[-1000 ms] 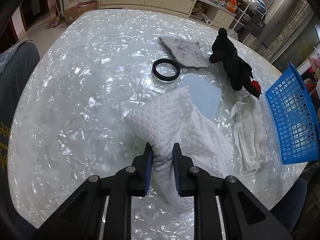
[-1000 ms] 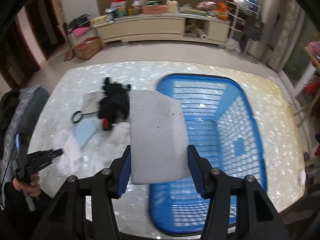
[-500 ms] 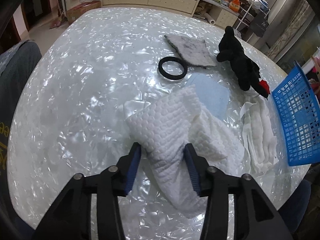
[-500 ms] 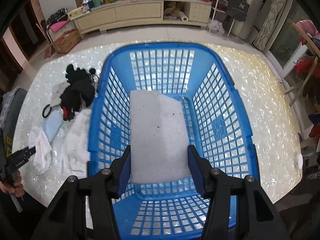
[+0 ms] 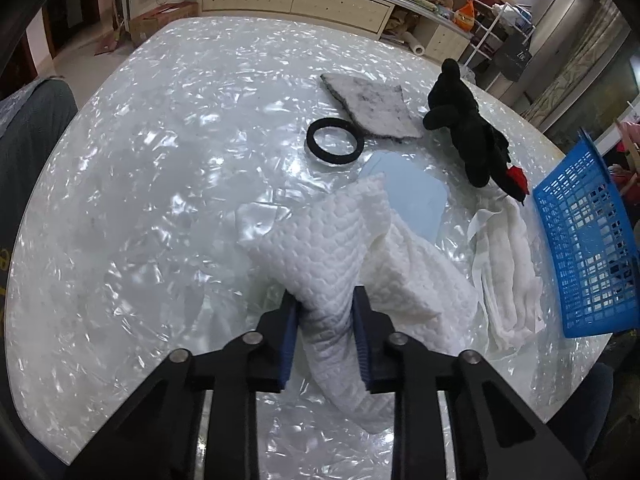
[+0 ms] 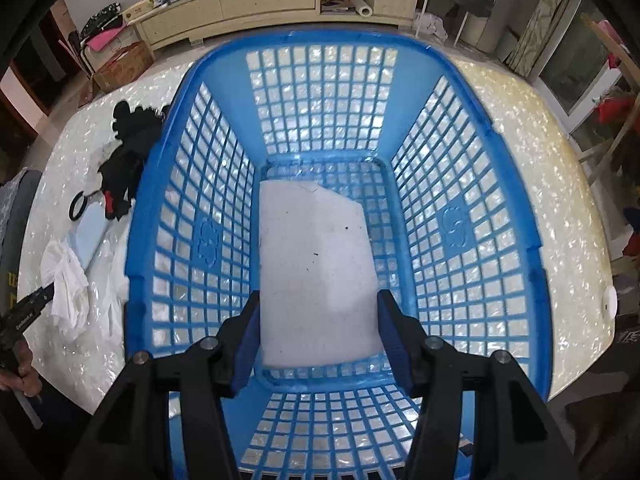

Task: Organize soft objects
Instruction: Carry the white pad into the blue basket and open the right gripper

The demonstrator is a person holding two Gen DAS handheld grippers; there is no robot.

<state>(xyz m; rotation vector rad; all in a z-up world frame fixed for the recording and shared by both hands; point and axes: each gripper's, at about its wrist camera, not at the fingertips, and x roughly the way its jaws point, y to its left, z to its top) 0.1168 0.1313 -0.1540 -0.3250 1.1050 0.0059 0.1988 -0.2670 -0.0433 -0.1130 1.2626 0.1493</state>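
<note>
Basket [image 6: 460, 92]: blue, slatted, on the pearly table [image 5: 140, 200] — its floor is bare except for the pad the right gripper brings in.
Right gripper [image 6: 318, 332]: jaws about half wide, clamped on a white foam pad [image 6: 316, 272], which hangs inside the basket with its far end low near the floor; whether it touches the floor I cannot tell.
Left gripper [image 5: 325, 324]: jaws narrow, having just closed in on the quilted white cloth [image 5: 320, 256]; the pads pinch a raised fold of it while the rest lies on the table.
Done so far: nothing lies loose in the basket yet; the foam pad looks a release away from being the first item stowed.
Left on the table: the quilted cloth, a crumpled white rag [image 5: 508, 264] just beside the basket, a pale blue sheet [image 5: 416, 196] partly under the cloth, a black plush toy [image 5: 468, 128], a grey felt square [image 5: 372, 108] and a black ring [image 5: 334, 146].
Progress: early — one piece nearly in, one gripped for lifting, four others untouched.
Next, as I judge it: let the pad go, then carry the cloth over the basket rim.
</note>
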